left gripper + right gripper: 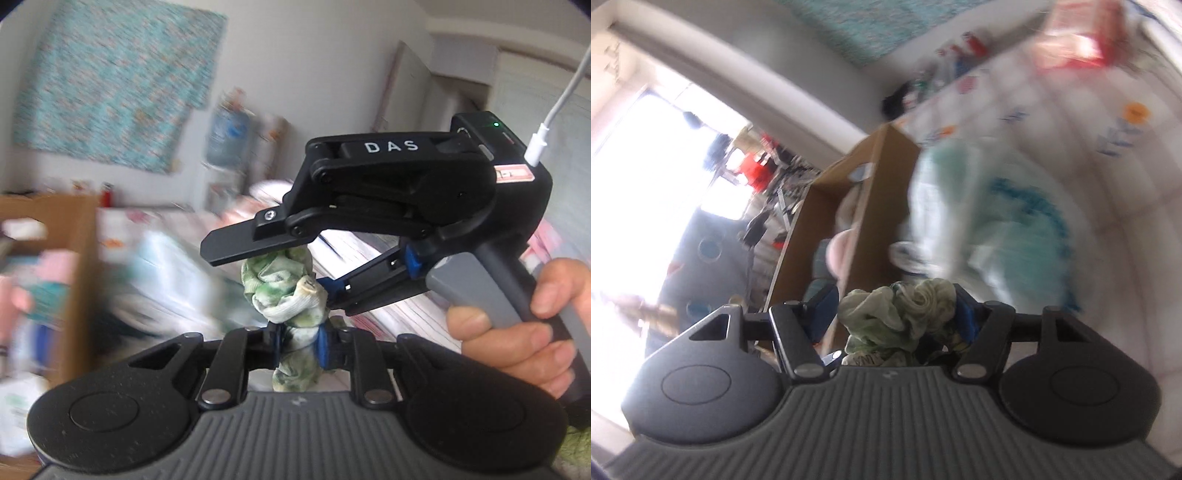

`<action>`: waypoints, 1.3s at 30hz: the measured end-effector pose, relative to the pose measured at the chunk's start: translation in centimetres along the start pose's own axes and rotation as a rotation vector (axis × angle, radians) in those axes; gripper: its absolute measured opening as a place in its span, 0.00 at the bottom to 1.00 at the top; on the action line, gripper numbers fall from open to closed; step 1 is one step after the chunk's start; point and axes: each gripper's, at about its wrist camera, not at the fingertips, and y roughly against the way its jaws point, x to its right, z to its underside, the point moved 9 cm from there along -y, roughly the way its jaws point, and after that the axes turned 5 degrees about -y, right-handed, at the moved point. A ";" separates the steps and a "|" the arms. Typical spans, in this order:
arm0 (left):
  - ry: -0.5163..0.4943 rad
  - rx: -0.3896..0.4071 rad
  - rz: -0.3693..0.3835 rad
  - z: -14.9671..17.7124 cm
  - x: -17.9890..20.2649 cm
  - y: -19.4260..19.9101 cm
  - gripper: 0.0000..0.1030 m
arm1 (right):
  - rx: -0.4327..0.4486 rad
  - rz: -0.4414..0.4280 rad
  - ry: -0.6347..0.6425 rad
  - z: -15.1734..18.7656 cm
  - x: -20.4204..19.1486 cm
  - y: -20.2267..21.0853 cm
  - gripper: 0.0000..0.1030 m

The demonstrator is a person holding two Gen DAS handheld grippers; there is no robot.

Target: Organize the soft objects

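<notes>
A crumpled green-and-white cloth hangs in the air, gripped by both grippers. At the bottom of the left wrist view, my left gripper is shut on the cloth's lower part, and a tail of it hangs below the pads. My right gripper, held by a hand at the right, comes in from the right with its jaws clamped on the upper bunch. In the right wrist view the same cloth fills the gap of the right gripper between its blue pads.
An open cardboard box stands to the left with a pink soft item inside; it shows blurred as the box in the left wrist view. A pale teal blanket lies on a flowered bedsheet. A water bottle stands by the wall.
</notes>
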 end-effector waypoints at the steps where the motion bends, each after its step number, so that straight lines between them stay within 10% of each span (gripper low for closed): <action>1: 0.011 0.008 -0.033 -0.5 -1.1 0.8 0.18 | -0.020 -0.017 0.024 -0.2 -1.5 -1.0 0.63; 14: 0.326 -0.120 -0.471 -0.2 -18.5 7.7 0.19 | -0.386 -0.148 0.126 2.2 -15.4 -20.7 0.63; 19: 0.387 -0.196 -0.656 1.7 -23.1 8.9 0.36 | -0.463 -0.127 0.116 4.2 -17.0 -27.1 0.63; 27: 0.346 -0.158 -0.688 1.8 -23.3 10.5 0.57 | -0.473 -0.093 0.083 5.1 -15.6 -29.5 0.64; 39: 0.320 -0.023 -0.655 0.3 -21.0 13.2 0.72 | -0.265 -0.184 0.169 1.0 -15.8 -20.7 0.71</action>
